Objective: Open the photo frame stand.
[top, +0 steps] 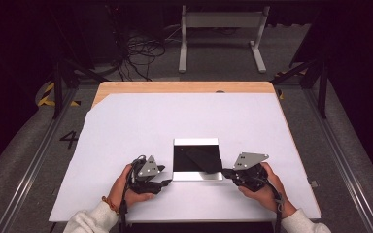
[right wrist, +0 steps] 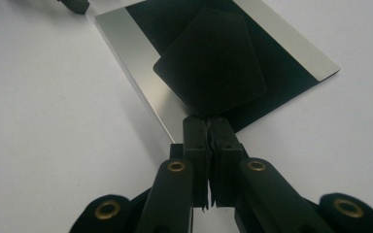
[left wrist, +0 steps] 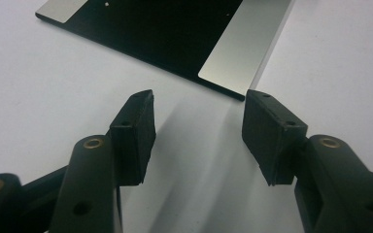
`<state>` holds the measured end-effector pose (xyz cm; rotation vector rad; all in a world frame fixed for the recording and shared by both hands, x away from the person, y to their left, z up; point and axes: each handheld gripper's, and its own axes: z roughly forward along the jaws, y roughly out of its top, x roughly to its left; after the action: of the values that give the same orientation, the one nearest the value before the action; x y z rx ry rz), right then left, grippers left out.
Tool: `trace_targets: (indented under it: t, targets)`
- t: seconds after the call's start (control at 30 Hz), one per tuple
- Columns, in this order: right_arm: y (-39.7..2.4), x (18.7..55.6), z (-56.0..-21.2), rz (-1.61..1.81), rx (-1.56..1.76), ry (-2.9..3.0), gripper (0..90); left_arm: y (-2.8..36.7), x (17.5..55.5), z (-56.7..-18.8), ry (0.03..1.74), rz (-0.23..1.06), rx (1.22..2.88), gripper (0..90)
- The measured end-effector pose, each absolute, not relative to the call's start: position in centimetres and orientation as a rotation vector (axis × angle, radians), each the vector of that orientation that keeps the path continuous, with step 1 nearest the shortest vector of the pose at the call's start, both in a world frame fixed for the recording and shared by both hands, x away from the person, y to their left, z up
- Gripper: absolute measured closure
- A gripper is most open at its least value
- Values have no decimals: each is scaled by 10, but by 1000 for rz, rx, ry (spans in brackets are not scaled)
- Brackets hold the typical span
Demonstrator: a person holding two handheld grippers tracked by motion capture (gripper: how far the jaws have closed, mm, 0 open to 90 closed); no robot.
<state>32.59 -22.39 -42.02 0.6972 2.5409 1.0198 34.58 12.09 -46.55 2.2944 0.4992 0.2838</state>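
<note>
White tabletop (top: pixel 126 141), black tray (right wrist: pixel 291 63); right gripper (right wrist: pixel 209 121) fingers clenched on black sheet (right wrist: pixel 209 63), left gripper (left wrist: pixel 199 131) released.

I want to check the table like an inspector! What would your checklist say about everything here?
Surface: white sheet covering a wooden table; wood shows along the far edge.
Job's things: flat black plate with silver strips lying on the sheet; a dark square pad rests on it, one corner at the right gripper's tips.
Clutter: nothing seen on the sheet.
Grippers: left gripper open, nothing between its jaws, just short of the plate's corner; right gripper shut on the pad's corner.
Cables: one trails from each gripper; a loose tangle lies on the floor beyond the table.
Surroundings: dark room, white frame stand, striped floor tape.
</note>
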Motion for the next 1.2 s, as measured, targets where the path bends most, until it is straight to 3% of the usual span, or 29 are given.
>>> trace_targets:
  t: [1.2]
  targets:
    - [-221,332,-409,1184,712,2371,900,120,346,-466,501,268,2288,465]
